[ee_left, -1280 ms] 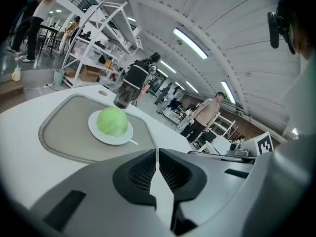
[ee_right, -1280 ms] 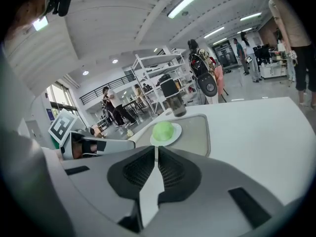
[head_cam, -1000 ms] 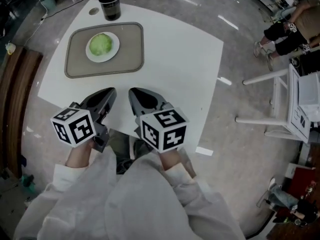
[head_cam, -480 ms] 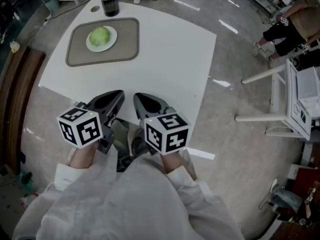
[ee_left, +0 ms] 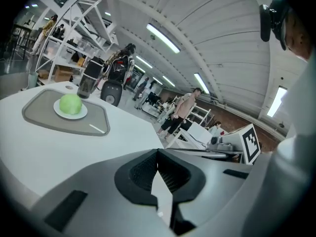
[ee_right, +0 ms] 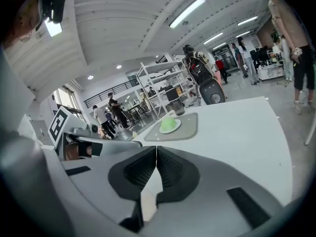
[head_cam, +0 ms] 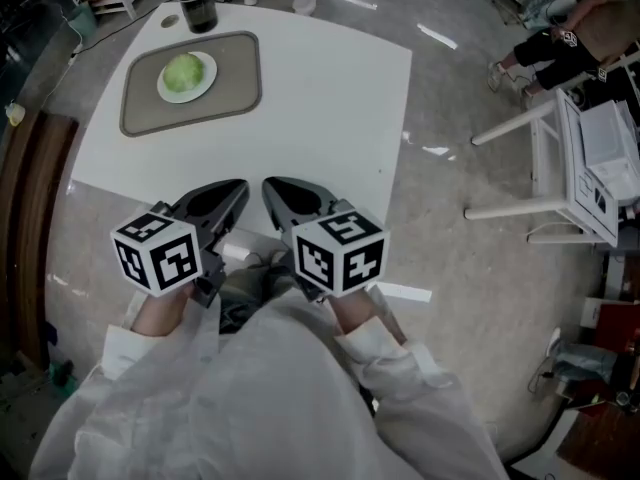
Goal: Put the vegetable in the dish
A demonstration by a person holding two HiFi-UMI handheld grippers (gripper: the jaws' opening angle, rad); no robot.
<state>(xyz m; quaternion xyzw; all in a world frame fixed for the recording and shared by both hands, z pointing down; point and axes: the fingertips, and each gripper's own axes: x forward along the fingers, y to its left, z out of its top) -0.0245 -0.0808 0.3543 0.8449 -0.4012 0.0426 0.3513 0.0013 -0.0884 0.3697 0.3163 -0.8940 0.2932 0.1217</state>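
A green round vegetable (head_cam: 183, 71) lies on a small white dish (head_cam: 203, 78) that stands on a grey tray (head_cam: 238, 68) at the far left of the white table (head_cam: 320, 98). The vegetable (ee_left: 70, 103) shows far off in the left gripper view, and the vegetable (ee_right: 169, 123) shows small in the right gripper view. My left gripper (head_cam: 240, 187) and right gripper (head_cam: 270, 186) hang side by side at the table's near edge, far from the tray. Both are shut with nothing between the jaws.
A dark bottle (head_cam: 193, 0) stands just behind the tray. White chairs and a stand (head_cam: 575, 158) are on the floor to the right. People (head_cam: 570, 28) stand at the far right. A wooden bench (head_cam: 30, 208) runs along the left.
The view has pulled back from the table, so tray and vegetable sit farther up and left. Both grippers now hang at the near edge, over my lap; the right jaws have closed fully.
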